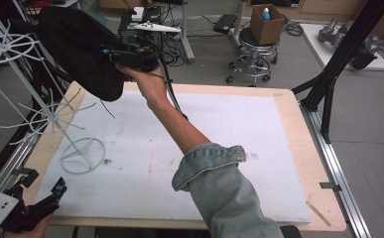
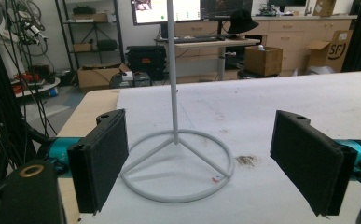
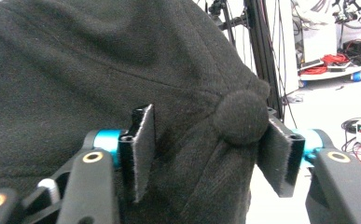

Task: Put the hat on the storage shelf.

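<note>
High view: right tool [image 1: 111, 53] raised, gripping black hat [image 1: 75, 47].

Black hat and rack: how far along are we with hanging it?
Done: the right gripper is shut on the black hat, with its jaws pinching the crown beside the top button, and has it raised near the white wire rack. In hand: bringing it to the rack's upper prongs. Left: seating it and letting go. The left gripper is open near the rack's ring base, not touching it.
</note>
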{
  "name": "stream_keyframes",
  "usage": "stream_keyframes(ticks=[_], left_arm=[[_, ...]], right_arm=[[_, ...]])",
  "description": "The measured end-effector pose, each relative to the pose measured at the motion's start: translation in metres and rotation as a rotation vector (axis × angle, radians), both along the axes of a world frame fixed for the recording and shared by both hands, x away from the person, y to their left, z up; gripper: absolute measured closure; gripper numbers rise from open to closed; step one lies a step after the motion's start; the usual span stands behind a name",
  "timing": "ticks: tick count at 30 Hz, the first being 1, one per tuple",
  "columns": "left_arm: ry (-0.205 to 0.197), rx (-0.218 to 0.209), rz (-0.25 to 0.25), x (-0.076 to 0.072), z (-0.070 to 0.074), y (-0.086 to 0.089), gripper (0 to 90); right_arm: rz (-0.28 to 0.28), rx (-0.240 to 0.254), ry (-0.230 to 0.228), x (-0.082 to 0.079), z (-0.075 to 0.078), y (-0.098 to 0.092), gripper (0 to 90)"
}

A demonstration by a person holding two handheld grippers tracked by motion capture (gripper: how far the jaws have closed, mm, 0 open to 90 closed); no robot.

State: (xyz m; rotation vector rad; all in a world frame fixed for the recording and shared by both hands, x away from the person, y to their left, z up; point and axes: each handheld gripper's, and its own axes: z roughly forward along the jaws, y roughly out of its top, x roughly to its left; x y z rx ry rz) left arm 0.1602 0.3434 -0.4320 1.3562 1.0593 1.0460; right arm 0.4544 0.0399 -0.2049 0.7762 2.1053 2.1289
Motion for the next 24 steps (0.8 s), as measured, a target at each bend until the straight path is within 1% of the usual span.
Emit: stream_keyframes(ticks=[4, 7, 9, 12, 19, 24], left_arm=[[0.002, 0.002, -0.007, 0.002, 0.000, -0.001, 19.2], [0.003, 0.005, -0.014, 0.004, 0.000, -0.003, 19.3], [0.004, 0.004, -0.017, 0.005, 0.000, -0.003, 19.2], [0.004, 0.007, -0.022, 0.007, 0.000, -0.004, 19.3], [0.005, 0.009, -0.038, 0.012, 0.000, -0.008, 19.3], [0.004, 0.021, -0.055, 0.018, 0.000, -0.012, 19.3]], right_arm=[[0.005, -0.004, 0.005, 0.000, -0.002, 0.000, 40.1], [0.006, 0.002, 0.010, 0.000, -0.003, -0.001, 38.2], [0.002, -0.003, 0.005, 0.001, -0.004, -0.002, 36.8], [-0.008, 0.015, 0.001, 0.002, -0.004, -0.006, 36.5], [-0.029, 0.017, -0.004, 0.003, -0.004, -0.017, 35.4], [-0.052, 0.012, -0.012, 0.003, -0.007, -0.030, 33.1]])
